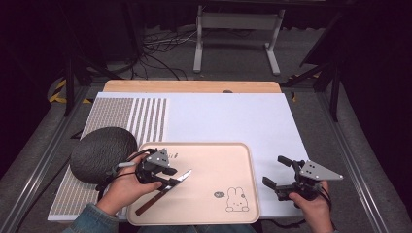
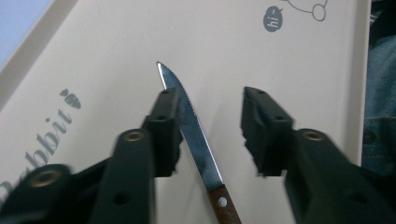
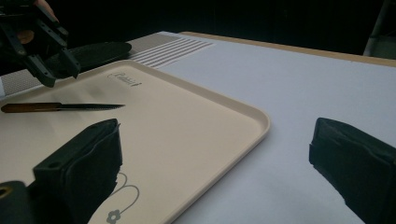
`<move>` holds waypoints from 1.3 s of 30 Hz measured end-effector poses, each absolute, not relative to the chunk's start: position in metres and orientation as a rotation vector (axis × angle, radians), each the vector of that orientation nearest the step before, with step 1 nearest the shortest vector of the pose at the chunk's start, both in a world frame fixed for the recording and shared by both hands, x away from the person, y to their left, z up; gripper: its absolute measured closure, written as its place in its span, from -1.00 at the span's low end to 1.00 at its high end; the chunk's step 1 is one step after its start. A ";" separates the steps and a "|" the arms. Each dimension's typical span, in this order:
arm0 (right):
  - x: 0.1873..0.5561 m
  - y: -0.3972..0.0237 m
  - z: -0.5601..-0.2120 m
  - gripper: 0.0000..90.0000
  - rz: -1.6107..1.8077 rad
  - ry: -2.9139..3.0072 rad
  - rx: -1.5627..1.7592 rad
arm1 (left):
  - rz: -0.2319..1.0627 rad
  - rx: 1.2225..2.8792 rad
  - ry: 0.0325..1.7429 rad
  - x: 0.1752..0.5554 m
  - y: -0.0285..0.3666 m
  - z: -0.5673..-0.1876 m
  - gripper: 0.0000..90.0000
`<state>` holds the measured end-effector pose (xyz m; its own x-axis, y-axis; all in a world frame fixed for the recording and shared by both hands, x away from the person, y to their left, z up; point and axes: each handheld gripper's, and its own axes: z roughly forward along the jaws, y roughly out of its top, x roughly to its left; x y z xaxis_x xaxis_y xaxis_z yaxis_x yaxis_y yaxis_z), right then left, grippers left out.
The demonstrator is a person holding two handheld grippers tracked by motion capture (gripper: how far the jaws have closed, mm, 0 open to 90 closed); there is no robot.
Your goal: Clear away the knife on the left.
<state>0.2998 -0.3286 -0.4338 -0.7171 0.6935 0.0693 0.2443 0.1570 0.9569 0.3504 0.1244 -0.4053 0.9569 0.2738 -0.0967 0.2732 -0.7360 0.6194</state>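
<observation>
Lying on the beige tray, near its left end, is a serrated knife with a wooden handle, its blade pointing toward the tray's middle. The left tool hovers just above it, jaws parted with the blade between them (the left jaw sits over the blade's edge, though whether it touches I cannot tell); nothing is clamped. The right tool hangs over the white counter just beside the tray's right rim, jaws wide apart and holding nothing. A dark oval mat lies left of the tray.
</observation>
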 end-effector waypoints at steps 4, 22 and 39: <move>0.300 -0.328 -0.435 -0.92 1.584 2.058 0.891 | -0.045 2.429 0.336 0.352 0.122 -0.408 1.00; 0.300 -0.328 -0.435 -0.92 1.589 2.063 0.887 | -0.121 2.614 0.216 0.348 0.108 -0.422 1.00; 0.300 -0.328 -0.434 -0.92 1.589 2.064 0.883 | -0.132 2.728 0.229 0.355 0.105 -0.431 1.00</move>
<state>0.2996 -0.3282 -0.4345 -0.7260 0.6840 0.0707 0.2432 0.1592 0.9568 0.3546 0.1051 -0.4308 0.9821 0.1408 -0.1249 0.1785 -0.9072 0.3810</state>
